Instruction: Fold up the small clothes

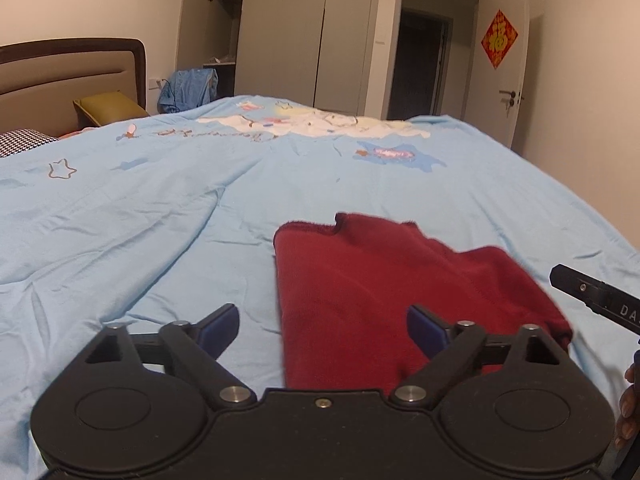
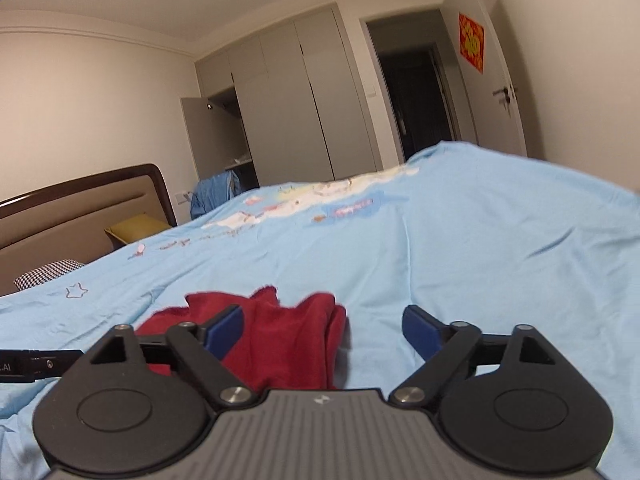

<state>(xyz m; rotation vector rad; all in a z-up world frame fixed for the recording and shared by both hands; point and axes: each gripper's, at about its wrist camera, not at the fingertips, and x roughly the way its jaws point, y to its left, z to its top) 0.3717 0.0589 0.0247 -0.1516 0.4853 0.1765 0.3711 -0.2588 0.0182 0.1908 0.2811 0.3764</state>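
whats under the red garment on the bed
The red garment lies directly on the light blue bedcover, which shows all around it. Whatever sits beneath its folded layers is covered by the cloth.

Your folded garment (image 1: 384, 288) lies on the bed cover (image 1: 160, 208) near the bed's near edge, with your left gripper (image 1: 322, 326) above its near-left part and your right gripper (image 2: 322, 330) over the cover just right of it, both with fingers spread apart. Toward the bed's far-left corner, a cushion (image 1: 108, 108) and a pillow (image 1: 24, 142) sit against the headboard (image 1: 68, 68). Behind the bed's far edge stands the wardrobe (image 1: 304, 32), with the doorway (image 1: 424, 56) to its right.
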